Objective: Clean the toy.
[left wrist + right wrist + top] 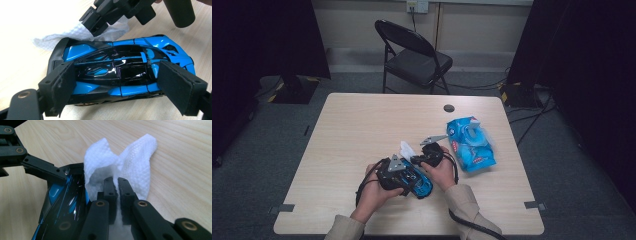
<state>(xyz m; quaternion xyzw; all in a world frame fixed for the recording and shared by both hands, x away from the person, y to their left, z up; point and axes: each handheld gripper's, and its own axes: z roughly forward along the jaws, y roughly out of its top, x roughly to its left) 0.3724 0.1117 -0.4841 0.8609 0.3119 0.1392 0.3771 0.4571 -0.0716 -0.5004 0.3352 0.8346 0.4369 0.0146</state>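
Blue-and-black glossy toy car [117, 72] sits clamped between the left gripper [120, 87]'s wide-set pads, on the wooden table [362, 125]. Pinched in the right gripper [117, 192]'s closed jaws, a white textured wipe [130, 162] touches the car's edge; wiping seems underway, and next needs a light stroke along the bodywork.

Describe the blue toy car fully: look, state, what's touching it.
The toy car is a glossy blue and black sports model, plastic by the look, lying on the wooden table. The left hand-held gripper clamps it between its pads. A white wipe, pinched in the right hand-held gripper, lies against one end of it.
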